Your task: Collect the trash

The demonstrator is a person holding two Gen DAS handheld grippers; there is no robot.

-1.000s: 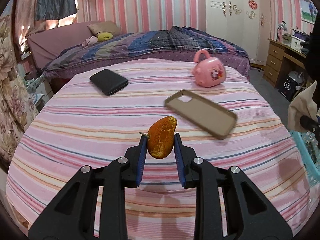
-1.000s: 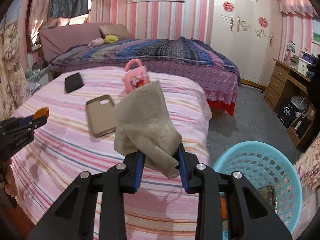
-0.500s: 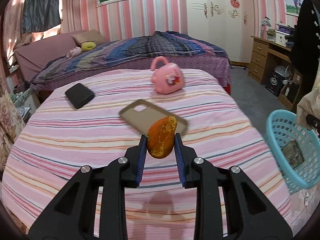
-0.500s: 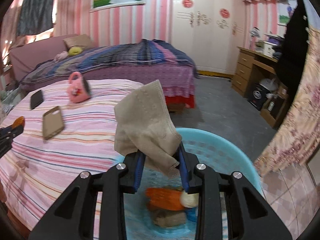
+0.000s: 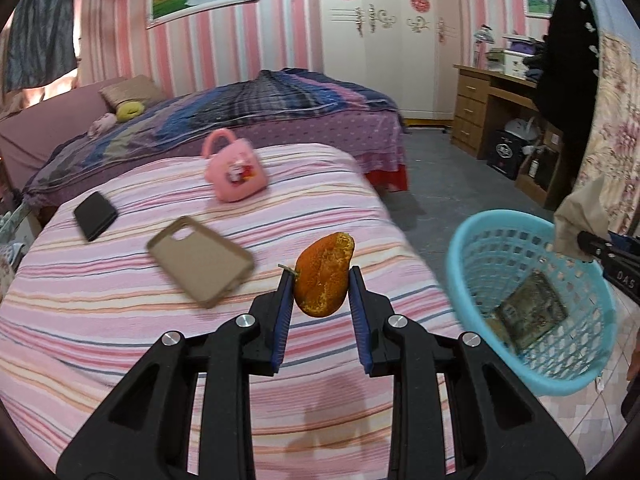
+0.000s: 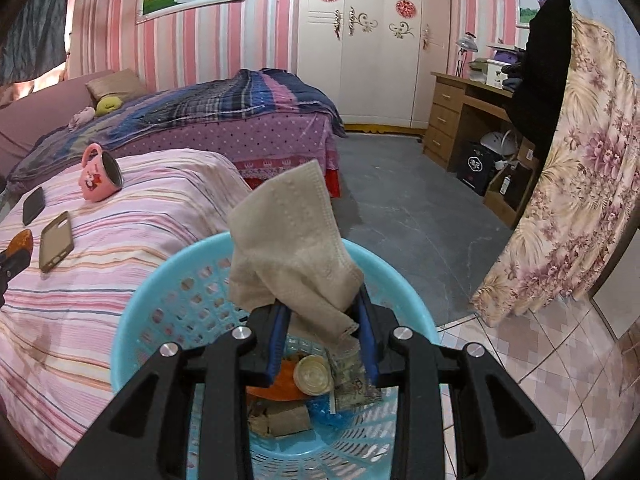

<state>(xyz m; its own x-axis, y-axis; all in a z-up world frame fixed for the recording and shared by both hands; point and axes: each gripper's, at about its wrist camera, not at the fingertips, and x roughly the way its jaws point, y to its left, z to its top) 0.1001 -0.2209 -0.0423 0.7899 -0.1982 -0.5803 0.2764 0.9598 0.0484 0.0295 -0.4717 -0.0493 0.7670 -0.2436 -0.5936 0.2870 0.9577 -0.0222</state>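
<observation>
My left gripper (image 5: pixel 320 280) is shut on an orange peel (image 5: pixel 323 276) and holds it above the striped bed near its right edge. My right gripper (image 6: pixel 320 312) is shut on a crumpled beige tissue (image 6: pixel 292 248) and holds it directly over the blue basket (image 6: pixel 132 320), which has several pieces of trash in it. In the left wrist view the basket (image 5: pixel 472 240) stands on the floor to the right of the bed, with the tissue (image 5: pixel 580 220) and right gripper over its far rim.
On the striped bed lie a tan phone case (image 5: pixel 200 260), a black phone (image 5: pixel 95 216) and a pink mug (image 5: pixel 236 170). A second bed stands behind. A wooden desk (image 6: pixel 460 120) and floral curtain (image 6: pixel 572 200) are at the right, with grey floor between.
My right gripper has carried the tissue from over the bed to above the basket. My left gripper has moved right with the peel, bringing the basket closer in its view.
</observation>
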